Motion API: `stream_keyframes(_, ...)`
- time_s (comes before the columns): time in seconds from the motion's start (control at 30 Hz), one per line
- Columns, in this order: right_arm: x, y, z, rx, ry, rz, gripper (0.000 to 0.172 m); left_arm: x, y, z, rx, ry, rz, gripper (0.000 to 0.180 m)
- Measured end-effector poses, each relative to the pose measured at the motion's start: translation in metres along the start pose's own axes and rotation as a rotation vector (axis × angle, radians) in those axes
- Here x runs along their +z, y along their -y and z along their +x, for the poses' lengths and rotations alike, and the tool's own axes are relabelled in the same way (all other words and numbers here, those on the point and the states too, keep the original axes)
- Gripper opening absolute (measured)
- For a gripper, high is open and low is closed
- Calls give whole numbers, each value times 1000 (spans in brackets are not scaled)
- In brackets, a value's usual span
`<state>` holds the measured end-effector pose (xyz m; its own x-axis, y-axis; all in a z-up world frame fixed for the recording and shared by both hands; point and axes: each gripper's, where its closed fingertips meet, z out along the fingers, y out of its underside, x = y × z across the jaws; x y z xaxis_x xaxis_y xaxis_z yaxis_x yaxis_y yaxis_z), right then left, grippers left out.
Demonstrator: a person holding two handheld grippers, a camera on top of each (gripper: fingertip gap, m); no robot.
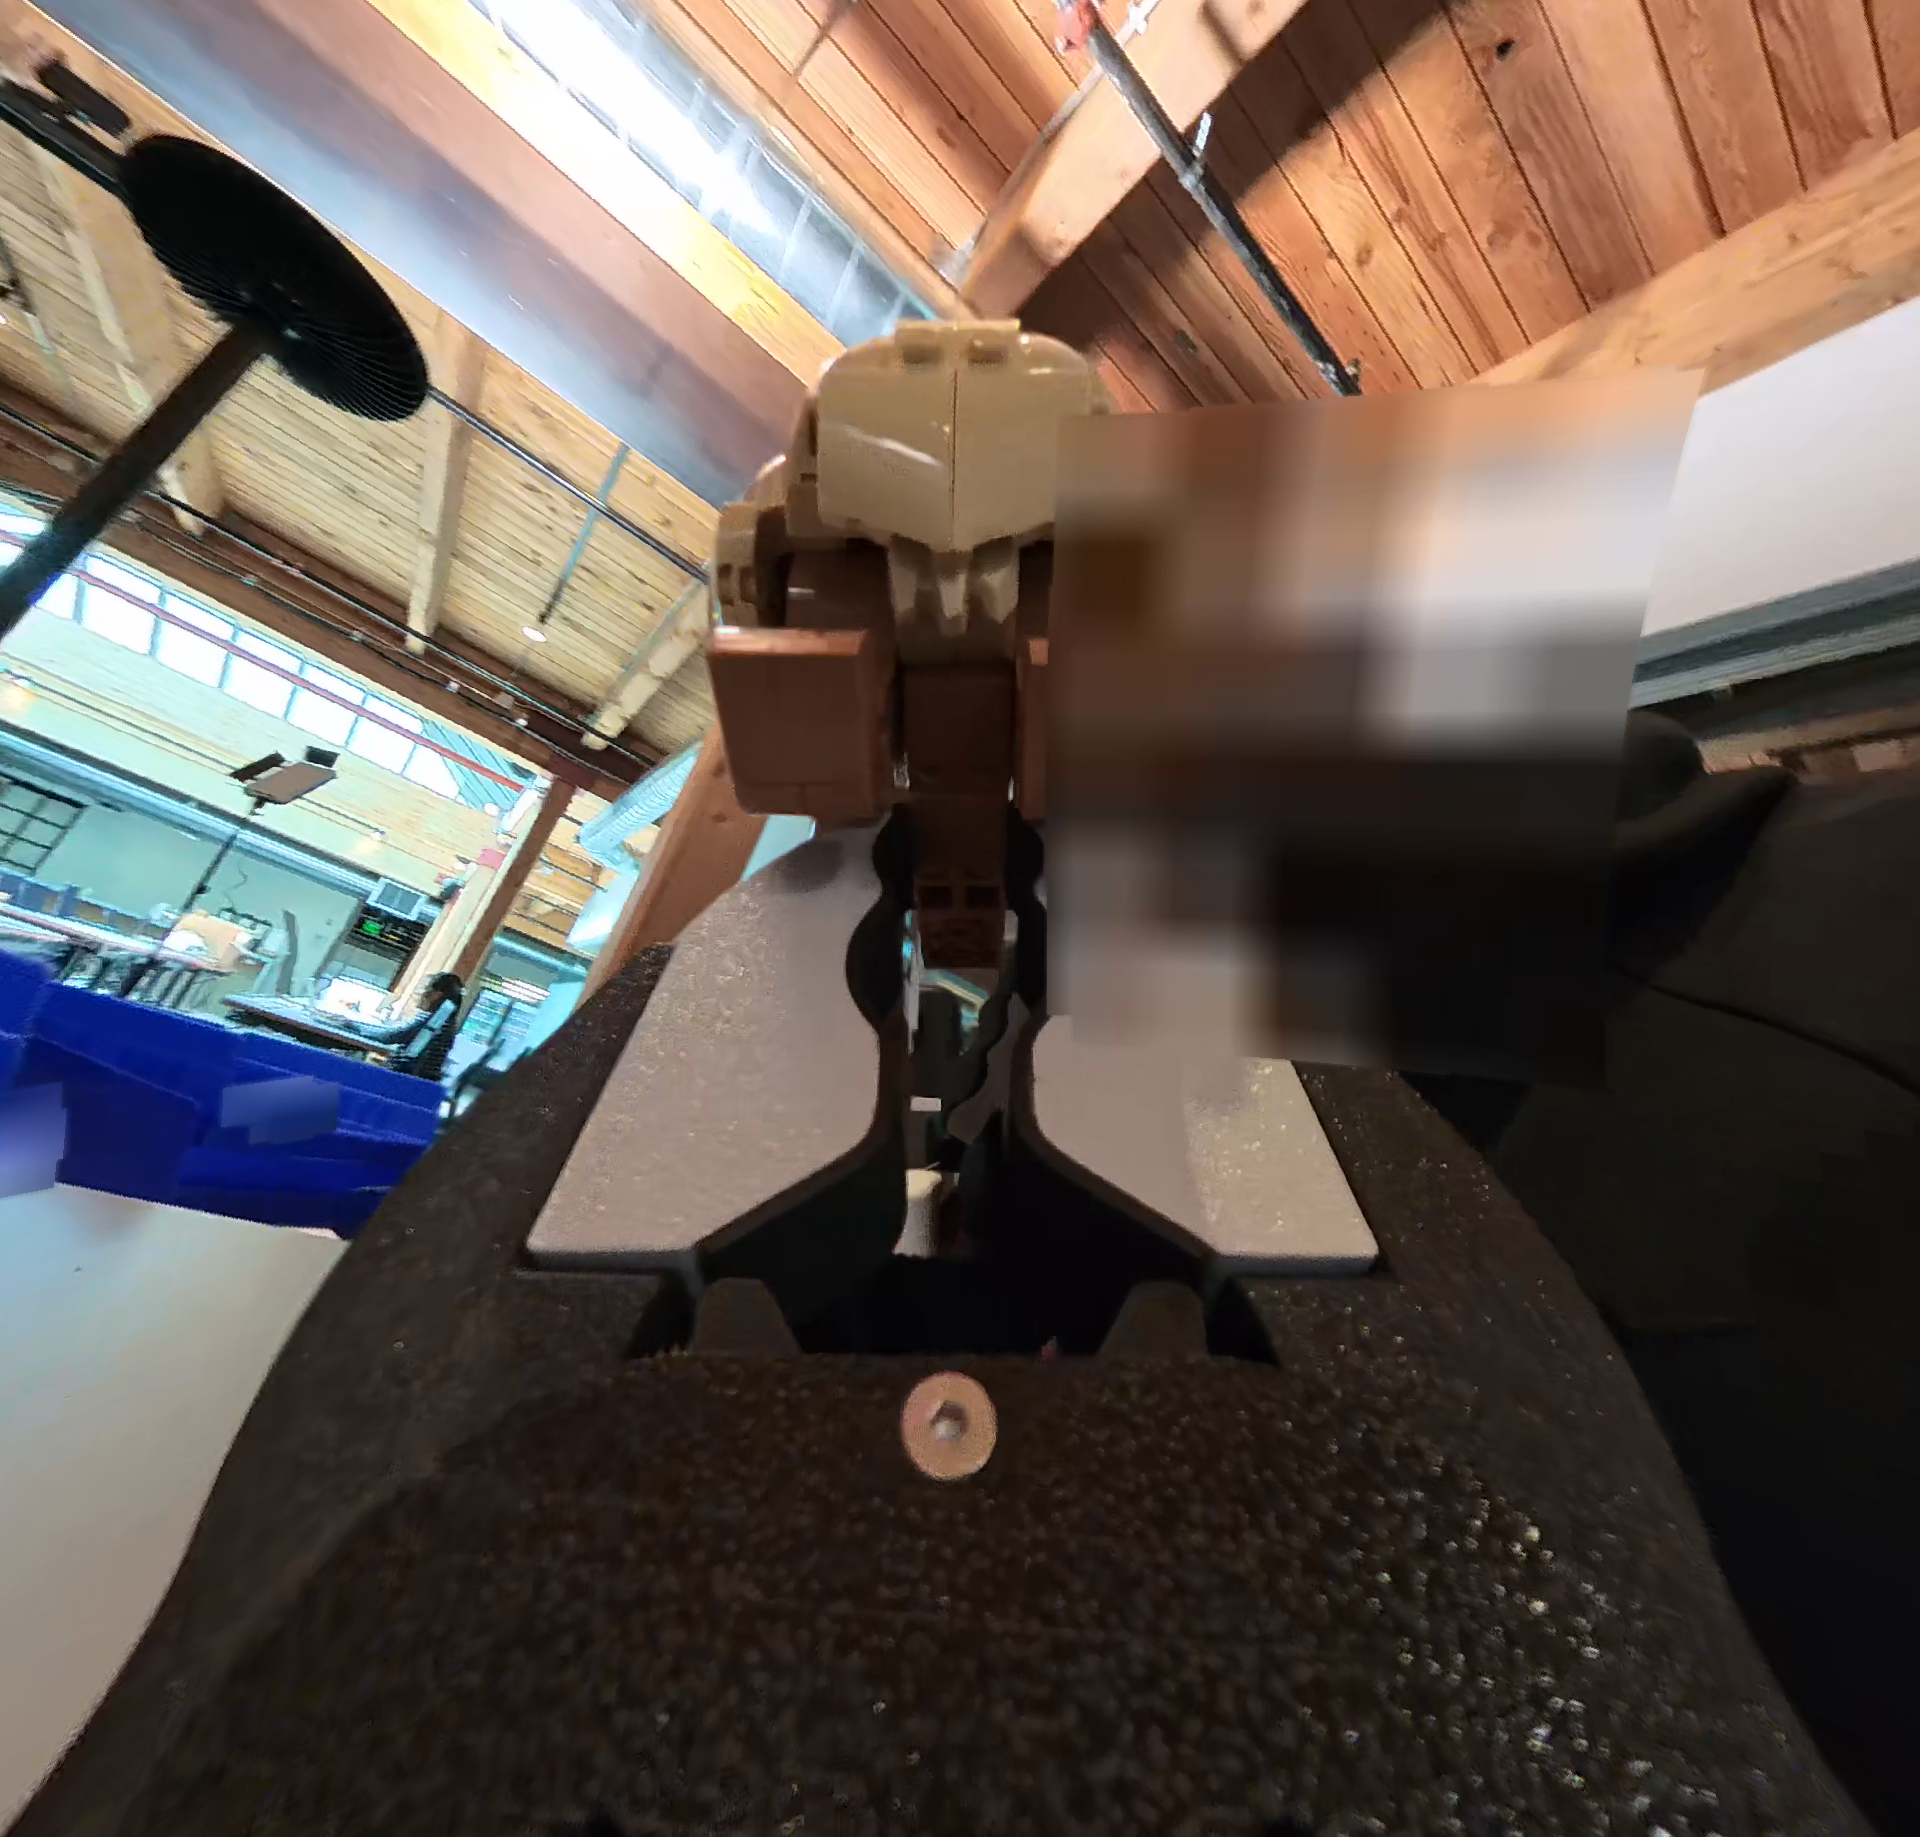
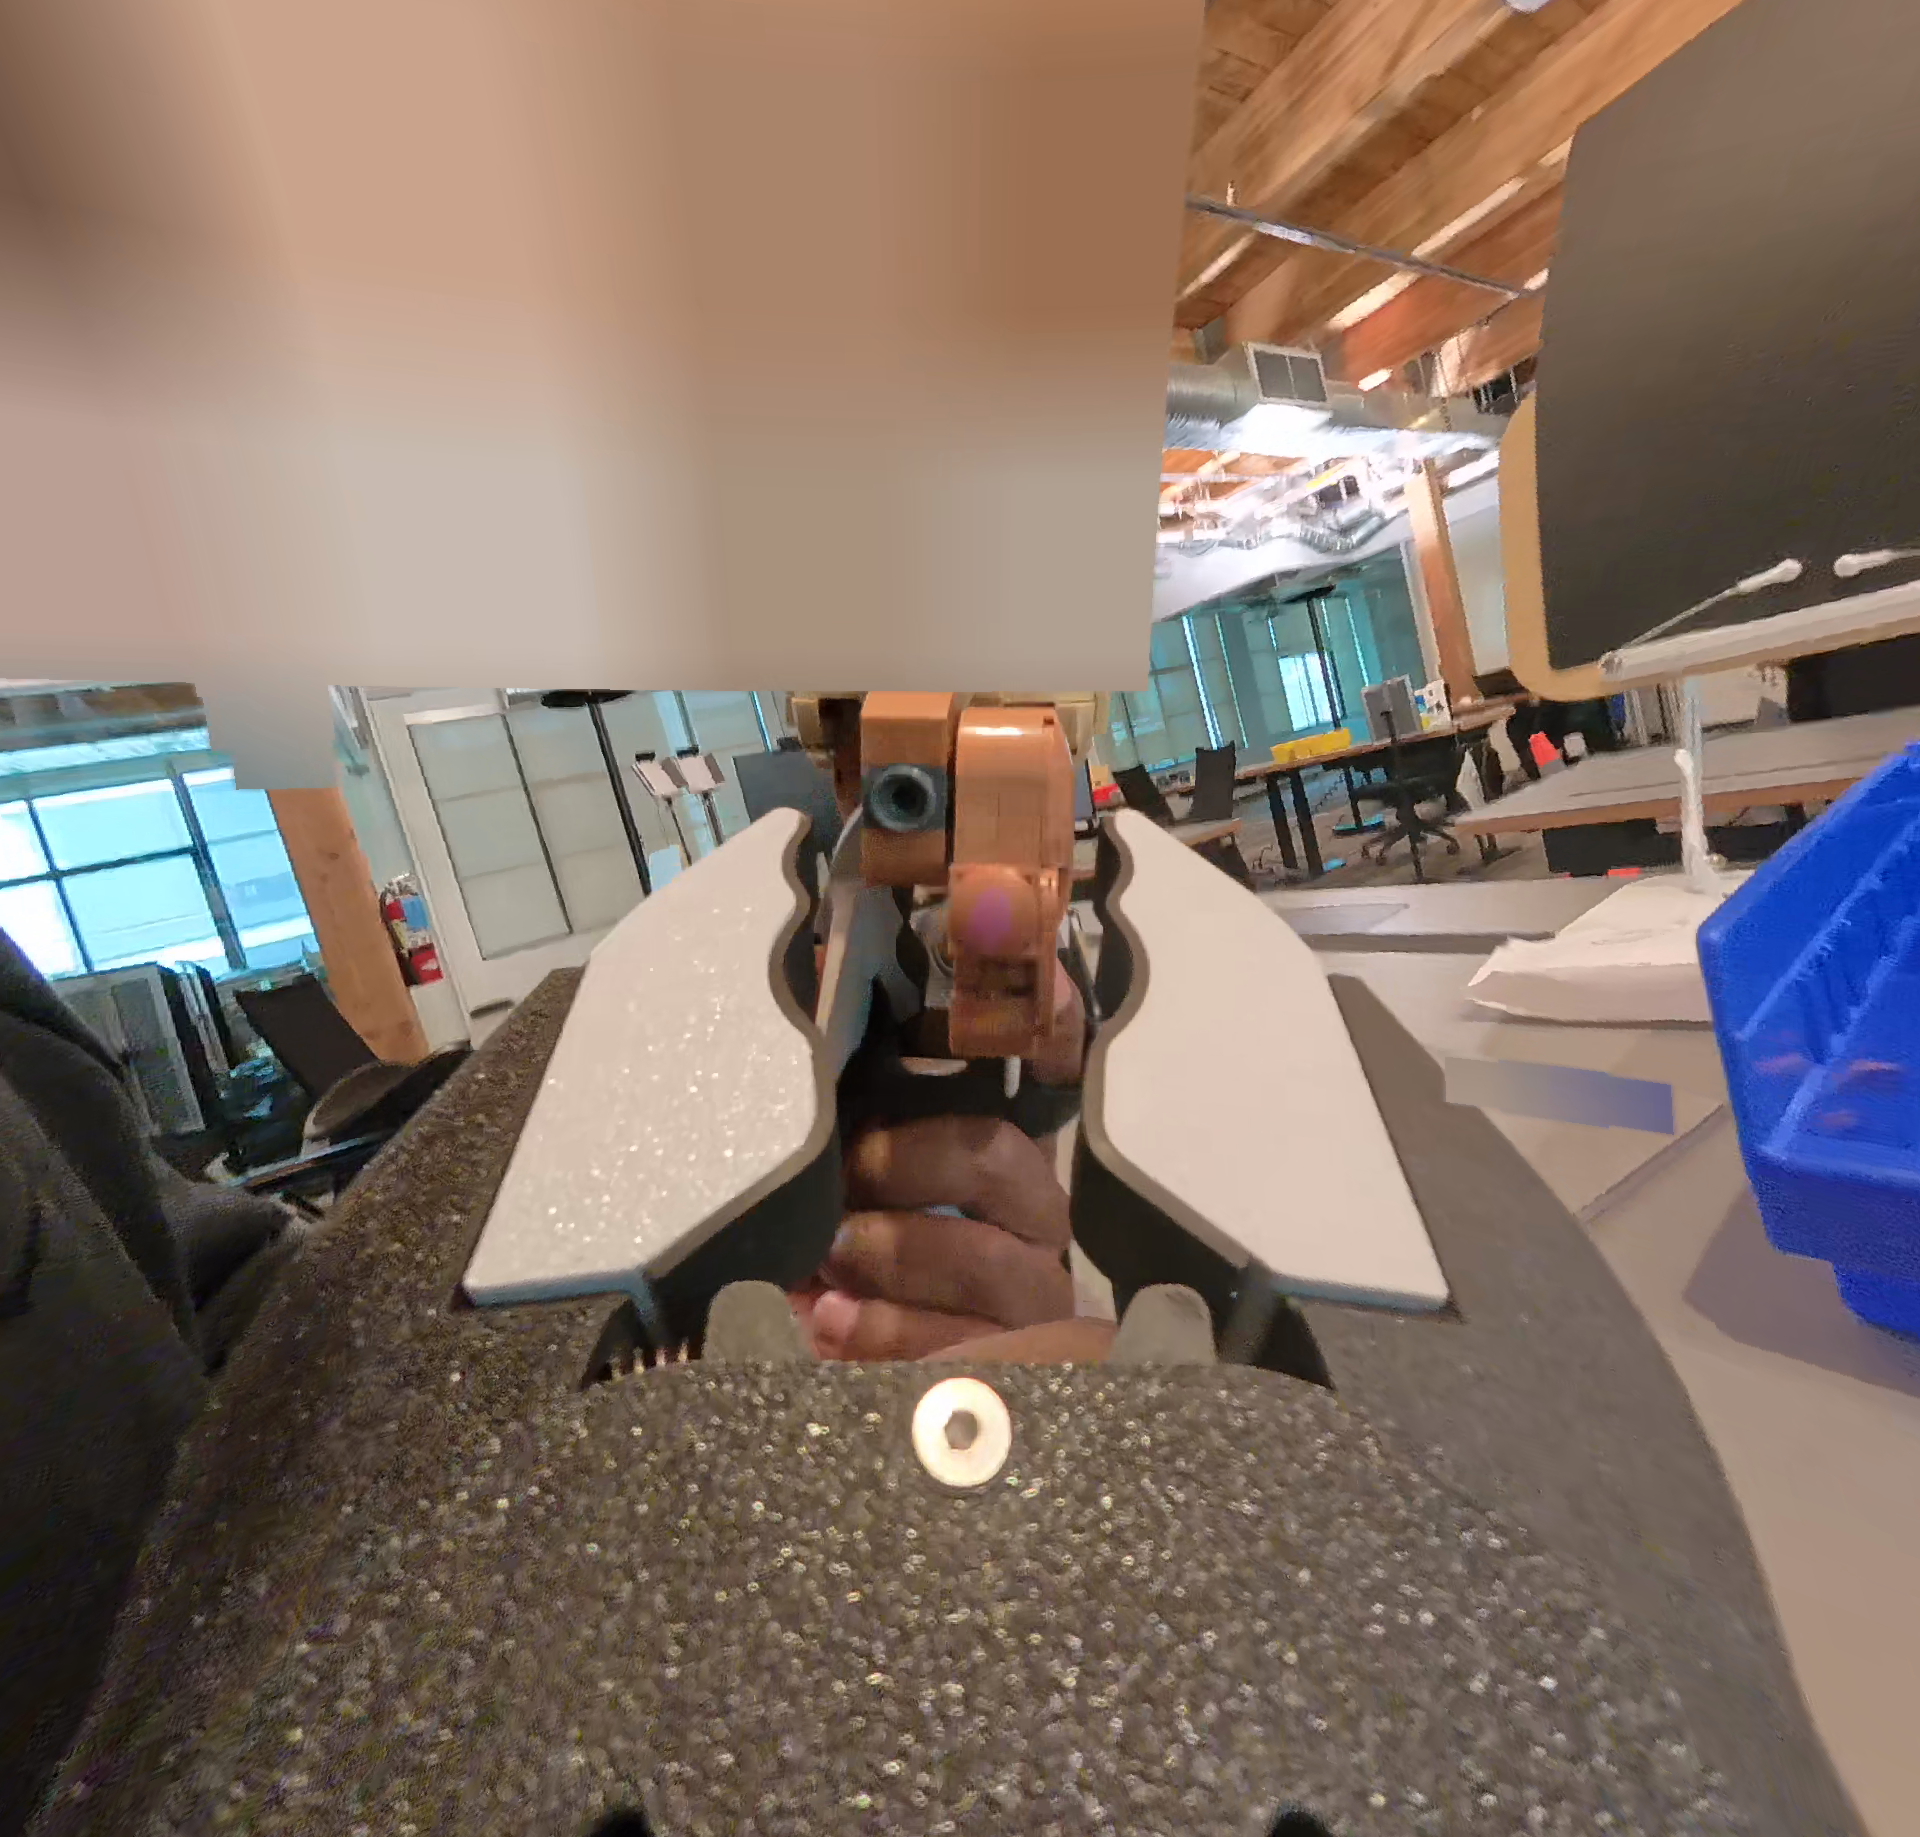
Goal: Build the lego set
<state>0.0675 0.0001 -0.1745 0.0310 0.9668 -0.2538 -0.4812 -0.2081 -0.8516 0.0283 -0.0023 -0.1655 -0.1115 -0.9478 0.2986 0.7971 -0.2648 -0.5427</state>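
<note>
Between my left fingers (image 1: 961,904) a brown and tan brick-built figure (image 1: 935,582) is clamped by its narrow brown lower end: the black pads (image 1: 883,883) sit nearly closed and press on that stem from both sides, and the figure rises straight out past the tips, long axis in line with the fingers, its rounded tan top pointing away from me toward the wooden ceiling (image 1: 1558,125). One brown block sticks out to the left just above the tips. My right fingers (image 2: 956,914) stand well apart, and the same figure (image 2: 997,852) shows between them from its other side, orange-brown limbs and a grey socket facing the camera; I see a gap between it and each grey finger (image 2: 707,1008), so I judge this side grips nothing. It lies dead ahead of the right fingers, centred, running up and down across their opening, its upper part lost under a blurred patch. The person's hand (image 2: 935,1237) shows below it, behind the opening. The left side has the figure; the right is close around it without contact. Farther off, a blue bin (image 2: 1829,1060) stands on the table (image 2: 1558,1143) to the right, and beyond that lie desks and windows.
</note>
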Motion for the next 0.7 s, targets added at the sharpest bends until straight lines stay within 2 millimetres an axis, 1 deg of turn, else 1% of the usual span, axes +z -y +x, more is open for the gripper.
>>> stream_keyframes(0.1,2,-9,10,-24,-3,-105,55,-4,3,-15,0,116,32,17)
stream_keyframes(0.2,3,-15,21,-13,-14,-193,59,-9,-2,-30,-6,232,3,16)
stream_keyframes(0.3,1,-20,35,32,-32,-260,60,-8,-7,-32,-15,258,-34,16)
stream_keyframes(0.33,1,-22,37,55,-22,-281,60,-7,-10,-32,-10,266,-49,16)
stream_keyframes(0.43,1,-22,35,129,29,-300,58,-5,-16,-34,-5,284,-86,16)
stream_keyframes(0.53,1,-20,36,149,22,-282,44,-3,-20,-34,-16,286,-97,16)
stream_keyframes(0.7,2,-19,36,136,9,-261,44,-3,-18,-33,-30,281,-73,16)
